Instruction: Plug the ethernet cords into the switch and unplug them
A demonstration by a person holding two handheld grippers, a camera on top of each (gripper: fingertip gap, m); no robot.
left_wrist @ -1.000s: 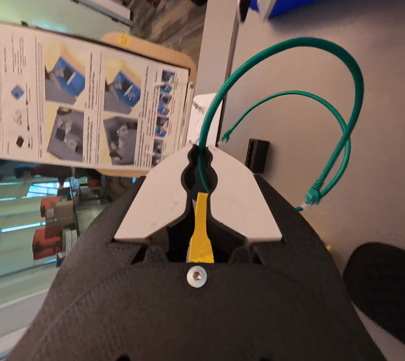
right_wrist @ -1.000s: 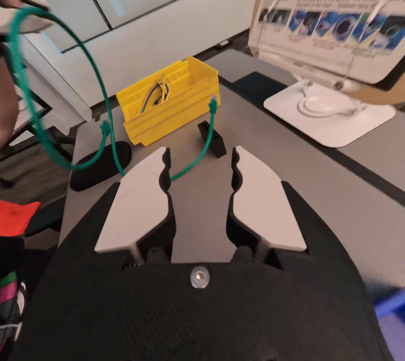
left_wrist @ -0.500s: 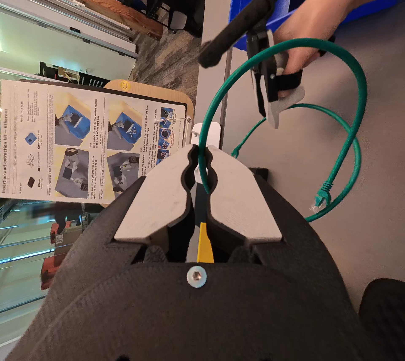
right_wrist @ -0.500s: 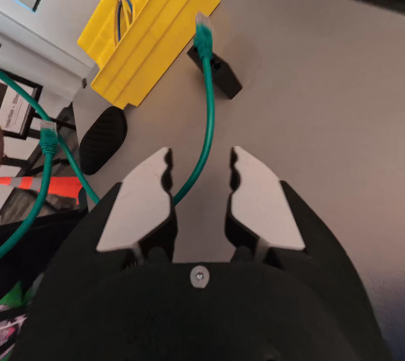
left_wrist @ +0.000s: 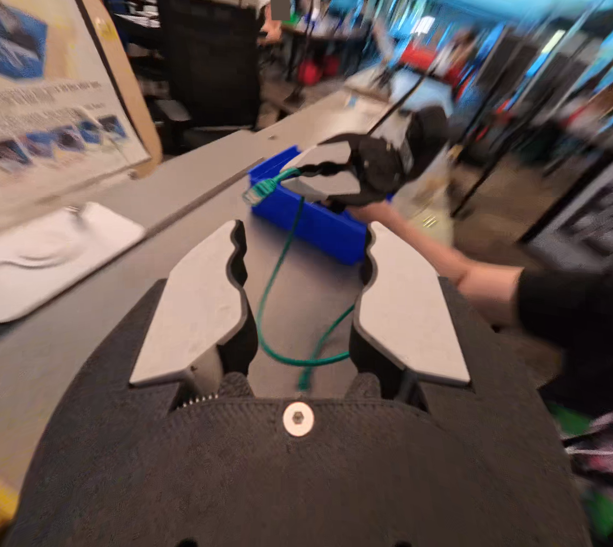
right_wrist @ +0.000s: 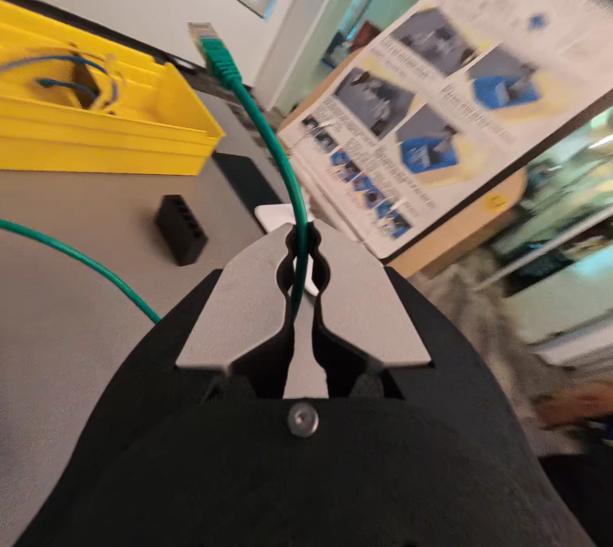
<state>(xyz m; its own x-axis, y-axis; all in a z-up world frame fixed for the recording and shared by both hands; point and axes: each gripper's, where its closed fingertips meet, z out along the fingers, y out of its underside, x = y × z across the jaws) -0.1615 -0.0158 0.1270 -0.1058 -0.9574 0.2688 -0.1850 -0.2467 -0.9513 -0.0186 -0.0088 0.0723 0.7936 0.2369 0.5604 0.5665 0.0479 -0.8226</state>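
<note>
Two grippers in view: left gripper (left_wrist: 303,244) spread wide, grasping nothing, with slack green ethernet cord (left_wrist: 278,268) looping on the grey table (left_wrist: 66,342) between its fingers. Right gripper (right_wrist: 302,227) clenched on the cord just behind the plug (right_wrist: 217,58), which is raised in the air. Farther off, the black switch (right_wrist: 180,229) sits on the table, apart from the plug, near the yellow bin (right_wrist: 109,146).

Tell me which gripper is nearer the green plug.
Right. The right gripper is shut on the green cord a short way below the plug. The left gripper is open and empty; in its view the plug sits farther ahead.
</note>
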